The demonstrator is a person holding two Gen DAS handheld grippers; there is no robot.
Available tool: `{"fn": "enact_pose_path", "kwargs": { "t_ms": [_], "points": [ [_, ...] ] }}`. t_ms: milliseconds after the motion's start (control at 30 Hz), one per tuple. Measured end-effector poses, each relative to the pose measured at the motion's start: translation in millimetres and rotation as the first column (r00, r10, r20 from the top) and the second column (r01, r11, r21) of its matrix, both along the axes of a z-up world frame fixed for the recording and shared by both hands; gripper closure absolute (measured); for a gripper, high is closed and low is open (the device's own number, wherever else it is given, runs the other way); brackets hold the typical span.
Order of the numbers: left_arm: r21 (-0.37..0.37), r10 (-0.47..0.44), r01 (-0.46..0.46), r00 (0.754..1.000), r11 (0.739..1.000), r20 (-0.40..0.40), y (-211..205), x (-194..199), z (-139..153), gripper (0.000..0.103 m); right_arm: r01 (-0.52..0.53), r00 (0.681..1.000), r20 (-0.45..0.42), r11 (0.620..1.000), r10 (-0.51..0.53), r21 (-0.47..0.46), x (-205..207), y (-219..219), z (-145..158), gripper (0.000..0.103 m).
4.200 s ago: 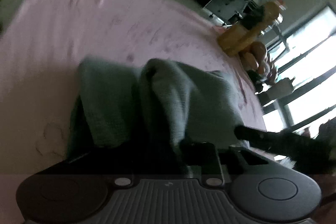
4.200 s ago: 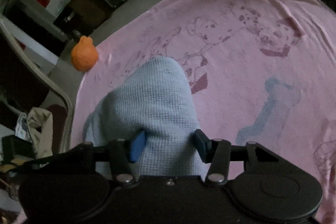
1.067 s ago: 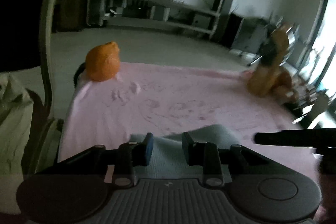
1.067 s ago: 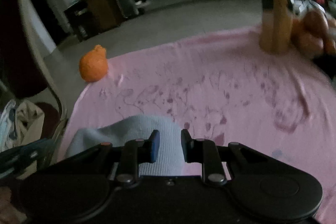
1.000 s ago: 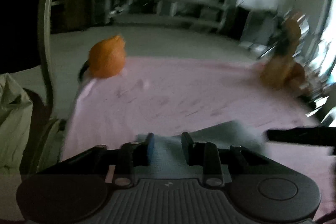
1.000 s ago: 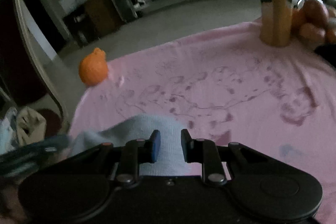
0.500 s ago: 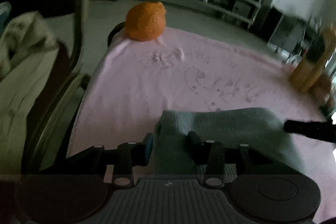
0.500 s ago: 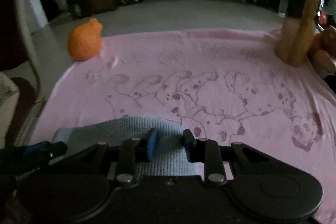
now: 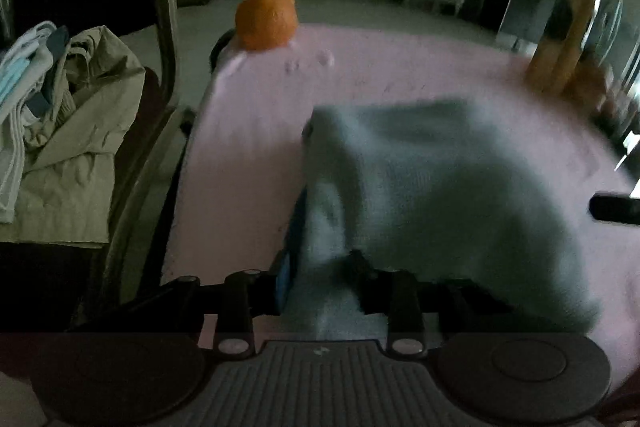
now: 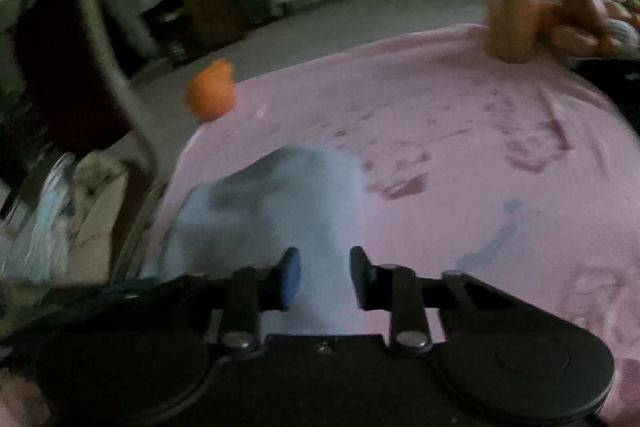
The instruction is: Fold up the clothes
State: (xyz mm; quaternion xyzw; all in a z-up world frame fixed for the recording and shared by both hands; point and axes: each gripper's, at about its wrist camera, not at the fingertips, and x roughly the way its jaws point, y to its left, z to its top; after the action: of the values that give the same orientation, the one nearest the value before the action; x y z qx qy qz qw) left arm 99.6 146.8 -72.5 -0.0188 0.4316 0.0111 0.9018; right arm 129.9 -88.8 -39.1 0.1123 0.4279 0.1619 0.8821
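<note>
Since half a second ago both tongs have risen and drawn the blue-grey garment up with them, so that it now hangs in a taller fold over the pink cloth.

From the left wrist, we see our left tongs [image 9: 320, 277] closed on a bunched edge of the garment [image 9: 432, 187], the fabric pressed between the blue pad and the dark finger. The rest of it spreads forward and to the right, blurred, over the pink cloth [image 9: 248, 155] that covers the bench. An orange plush toy [image 9: 266, 19] sits at the far left corner of the cloth. A pile of beige and pale clothes [image 9: 68, 131] lies on a chair to the left, off the bench. A dark tip of the other tool [image 9: 614, 207] shows at the right edge.

From the right wrist, our right tongs [image 10: 325, 277] stand part open with the garment [image 10: 280, 195] filling the gap; whether the pads grip it we cannot tell. The garment rises as a rounded hump near the left edge of the pink cloth [image 10: 480, 147], which carries faded printed figures. The orange plush toy [image 10: 212, 95] is beyond it, and a tall brown toy [image 10: 510, 7] stands at the far right.
</note>
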Motion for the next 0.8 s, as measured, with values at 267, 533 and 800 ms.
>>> {"fn": "enact_pose_path", "kwargs": {
  "t_ms": [267, 533, 800],
  "points": [
    [0.001, 0.028, -0.028, 1.000, 1.000, -0.014, 7.0, 0.2, -6.6, 0.055, -0.123, 0.991, 0.026, 0.972, 0.130, -0.202, -10.8, 43.5, -55.8, 0.081],
    [-0.185, -0.077, 0.114, 0.978, 0.976, 0.192, 25.7, -29.6, 30.5, 0.072, -0.109, 0.993, -0.048, 0.984, 0.104, -0.139, -13.4, 16.6, -9.7, 0.077],
    [-0.239, -0.095, 0.166, 0.954, 0.957, 0.284, 14.3, -3.2, 55.2, 0.072, -0.042, 0.999, 0.033, 0.999, 0.043, -0.013, -12.0, -13.1, 57.5, 0.076]
  ]
}}
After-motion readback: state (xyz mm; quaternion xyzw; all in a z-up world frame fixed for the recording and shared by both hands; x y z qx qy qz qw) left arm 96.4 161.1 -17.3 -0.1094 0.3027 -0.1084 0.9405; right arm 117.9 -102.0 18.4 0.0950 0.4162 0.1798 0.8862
